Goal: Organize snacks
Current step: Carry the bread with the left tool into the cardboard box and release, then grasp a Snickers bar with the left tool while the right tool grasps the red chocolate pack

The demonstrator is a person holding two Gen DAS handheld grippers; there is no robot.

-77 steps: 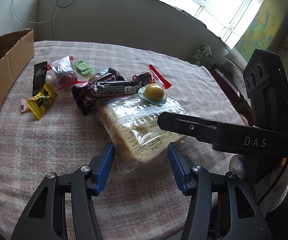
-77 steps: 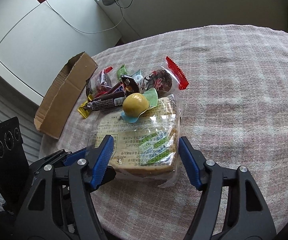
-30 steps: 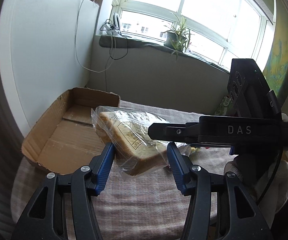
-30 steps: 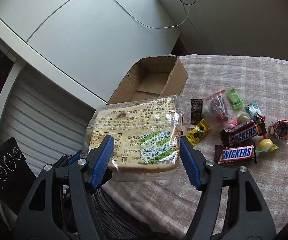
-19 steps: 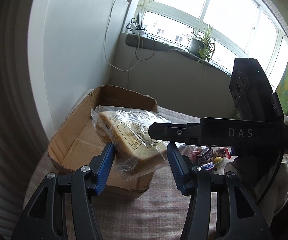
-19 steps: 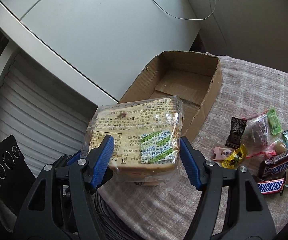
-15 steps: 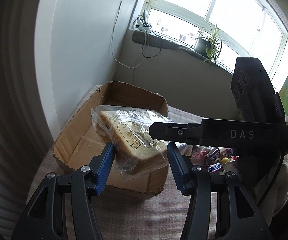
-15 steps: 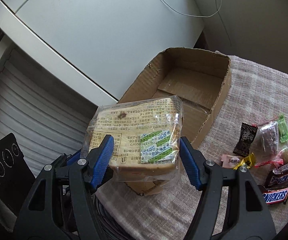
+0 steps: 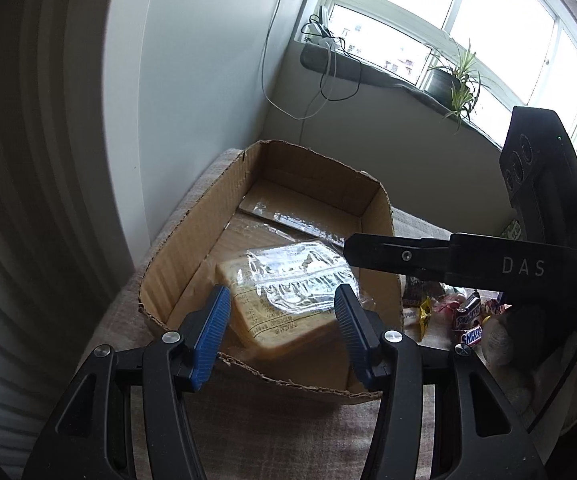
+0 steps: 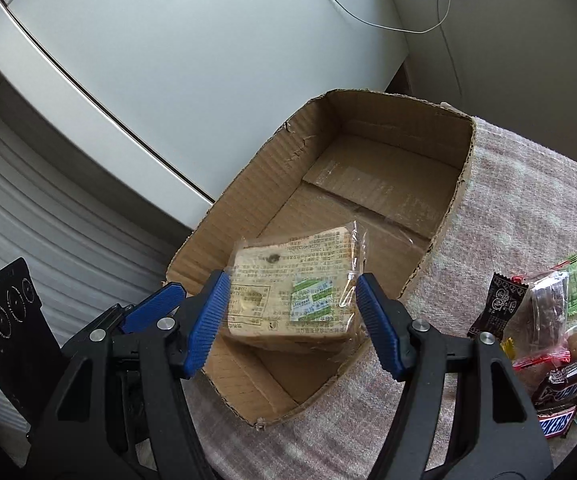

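Bread (image 10: 292, 292) swings over from the worktop (image 10: 528, 208) and now sits low inside the box (image 10: 464, 168), both grippers, left (image 9: 282, 320) and right (image 10: 292, 312), clamped on the bag, so release looks next, sweets (image 10: 544, 312) waiting outside.

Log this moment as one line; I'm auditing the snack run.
bread pack: tilted inside cardboard box | left gripper, right gripper: fingers flank it, grip unclear | candies: on tablecloth

My tongs' ribbed blue pads (image 10: 208, 316), glossy clear film on the bread pack (image 10: 296, 292), matt corrugated cardboard box (image 10: 368, 152), coarse woven tablecloth (image 10: 528, 208)
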